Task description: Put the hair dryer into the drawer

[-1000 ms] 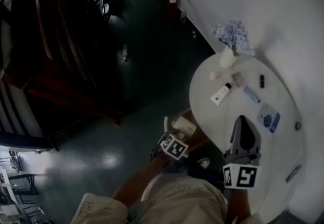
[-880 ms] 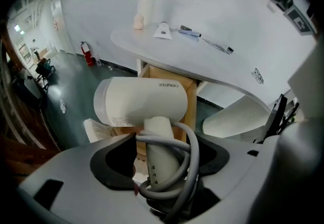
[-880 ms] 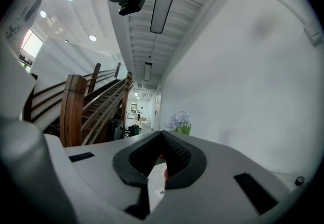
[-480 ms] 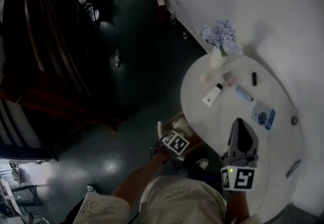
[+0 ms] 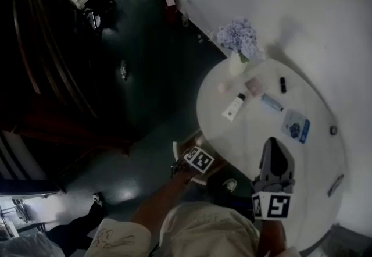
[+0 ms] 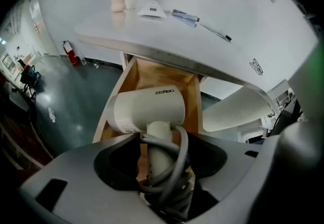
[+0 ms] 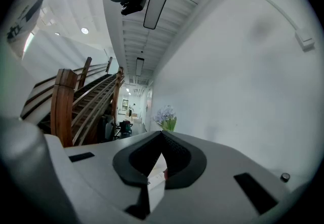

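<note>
Wooden drawer (image 6: 167, 72) gapes mid-frame; your left gripper (image 6: 162, 142) clamps the hair dryer (image 6: 147, 109) by its stiff handle plus cord, likely top-heavy and slick; right gripper (image 7: 161, 137) closed, empty.

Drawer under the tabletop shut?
No, the wooden drawer stands pulled out under the white tabletop, its bare inside showing behind the hair dryer.

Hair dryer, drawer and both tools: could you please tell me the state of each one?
Hair dryer: gripped by its handle, held at the drawer.
Cord: looped round the handle.
Drawer: pulled open under the tabletop.
Left tool: shut on the hair dryer.
Right tool: shut, empty.
</note>
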Motion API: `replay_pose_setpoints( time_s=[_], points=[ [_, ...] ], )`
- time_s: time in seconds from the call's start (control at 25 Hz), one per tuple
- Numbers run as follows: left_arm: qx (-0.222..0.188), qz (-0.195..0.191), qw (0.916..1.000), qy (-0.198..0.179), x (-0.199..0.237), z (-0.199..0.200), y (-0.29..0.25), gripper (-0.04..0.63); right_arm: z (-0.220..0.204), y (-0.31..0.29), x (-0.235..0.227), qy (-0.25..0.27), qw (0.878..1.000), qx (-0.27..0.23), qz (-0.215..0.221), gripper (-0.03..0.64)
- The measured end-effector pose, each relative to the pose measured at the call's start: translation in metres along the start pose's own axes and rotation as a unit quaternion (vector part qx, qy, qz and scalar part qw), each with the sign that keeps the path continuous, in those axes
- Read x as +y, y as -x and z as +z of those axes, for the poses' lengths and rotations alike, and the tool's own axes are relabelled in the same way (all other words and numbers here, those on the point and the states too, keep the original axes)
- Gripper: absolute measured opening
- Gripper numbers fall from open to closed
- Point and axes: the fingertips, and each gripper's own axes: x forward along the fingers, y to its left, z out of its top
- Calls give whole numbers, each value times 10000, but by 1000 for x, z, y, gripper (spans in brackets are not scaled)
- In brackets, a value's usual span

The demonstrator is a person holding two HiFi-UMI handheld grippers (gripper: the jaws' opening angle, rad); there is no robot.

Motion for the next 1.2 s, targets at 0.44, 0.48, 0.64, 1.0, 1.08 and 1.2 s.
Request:
replay_pose_setpoints(
  time_s=[0.44, 0.48, 0.64, 1.0, 1.08, 1.2],
  points=[
    [546, -184, 9981, -207, -1, 0, -21, 270, -10, -2, -9, -36, 9998, 162, -108, 5],
    [527, -184, 9982, -210, -1, 2, -21, 270, -11, -3, -9, -35, 9998, 171, -104, 5],
    [411, -162, 9988, -222, 1, 13, -22, 262, -14, -5, -10, -25, 9997, 218, -90, 3],
    [398, -205, 9987, -224, 3, 13, -47, 255, -20, -7, -15, -27, 9993, 349, -131, 3],
    [420, -256, 9984, -270, 2, 12, -49, 255, -23, -8, -16, -41, 9991, 390, -157, 4],
    [452, -315, 9981, -293, 0, 10, -51, 253, -28, -9, -14, -43, 9990, 437, -127, 5]
  ],
)
